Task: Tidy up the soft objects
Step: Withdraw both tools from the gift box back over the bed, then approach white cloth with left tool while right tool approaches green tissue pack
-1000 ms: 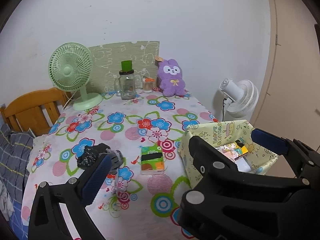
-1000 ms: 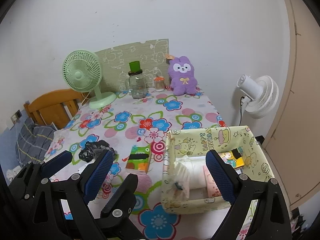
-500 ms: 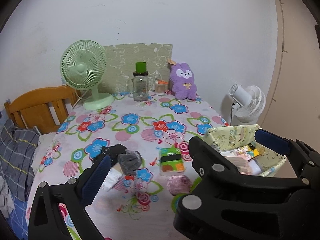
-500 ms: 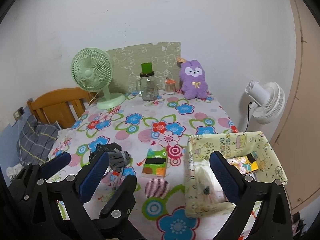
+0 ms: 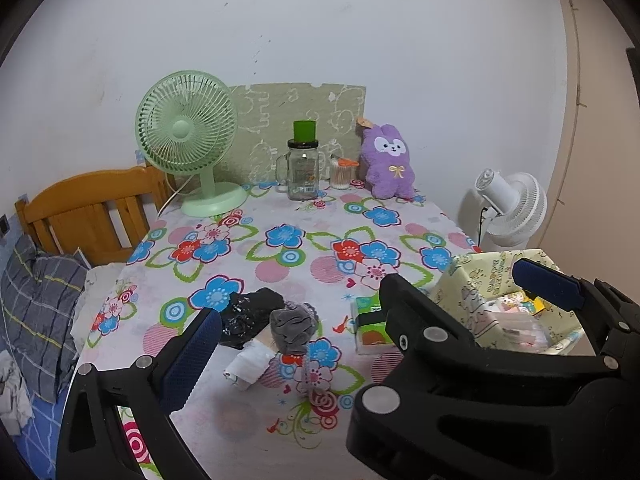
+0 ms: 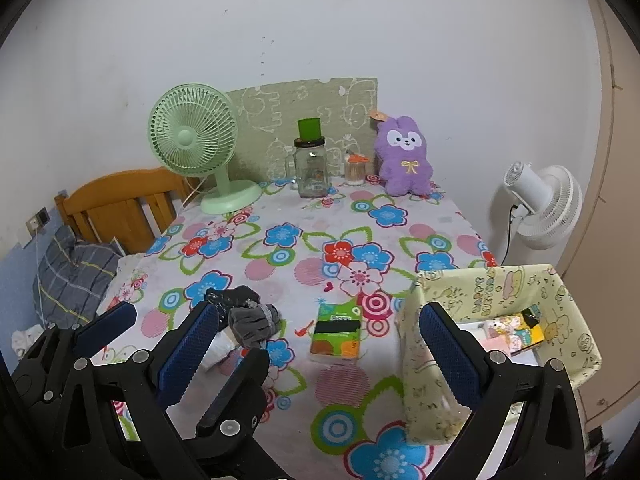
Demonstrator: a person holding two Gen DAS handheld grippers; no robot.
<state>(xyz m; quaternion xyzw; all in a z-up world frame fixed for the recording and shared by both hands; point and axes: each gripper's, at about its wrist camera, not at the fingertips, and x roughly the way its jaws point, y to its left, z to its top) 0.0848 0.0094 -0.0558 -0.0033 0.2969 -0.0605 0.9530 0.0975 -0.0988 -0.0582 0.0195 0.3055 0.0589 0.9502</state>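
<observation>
In the left wrist view, the left tongs fill the bottom of the frame with their blue-padded arms spread wide apart and nothing between them. Just above the lower-left pad, at lower centre, a small heap of soft things lies on the flowered desk: a grey sock on top, a black bundle touching it on the left, and a white roll just below. To the right of the heap a green tissue pack lies flat, partly hidden by the tongs' arm. At the right edge stands a yellow patterned box with packets inside. In the upper centre, along the wall, stand a green fan, a glass jar and a purple plush rabbit.

In the right wrist view, the right tongs are likewise spread apart and empty across the bottom. The grey sock and black bundle sit at centre left, right beside the left blue pad. The green tissue pack lies at centre, between the heap and the yellow patterned box at lower right. The left tongs show at the lower left edge.
</observation>
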